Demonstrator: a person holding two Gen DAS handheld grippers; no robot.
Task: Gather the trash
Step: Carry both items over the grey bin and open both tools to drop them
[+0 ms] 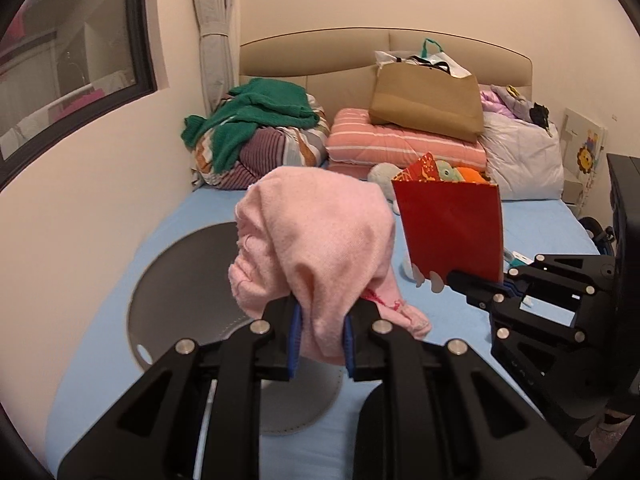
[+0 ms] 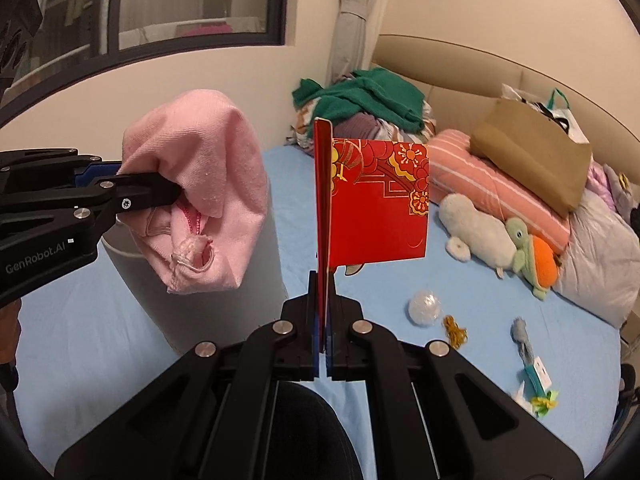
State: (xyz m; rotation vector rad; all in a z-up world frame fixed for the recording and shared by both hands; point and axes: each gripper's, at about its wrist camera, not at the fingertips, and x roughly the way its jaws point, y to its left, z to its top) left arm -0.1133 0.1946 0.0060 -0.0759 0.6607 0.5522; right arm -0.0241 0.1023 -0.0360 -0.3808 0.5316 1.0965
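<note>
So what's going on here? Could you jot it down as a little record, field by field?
Place: bed with a light blue sheet
Left hand-held gripper: shut on a pink cloth, held off the bed
Right hand-held gripper: shut on a red envelope, held upright
Below the cloth: grey round bin on the bed
Loose on the sheet: clear crumpled ball, yellow scrap
Near the pillows: plush toys, brown paper bag

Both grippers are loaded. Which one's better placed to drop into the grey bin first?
Left, probably. The left gripper holds the pink cloth right over the grey bin; the right gripper with the red envelope is off to its side.
</note>
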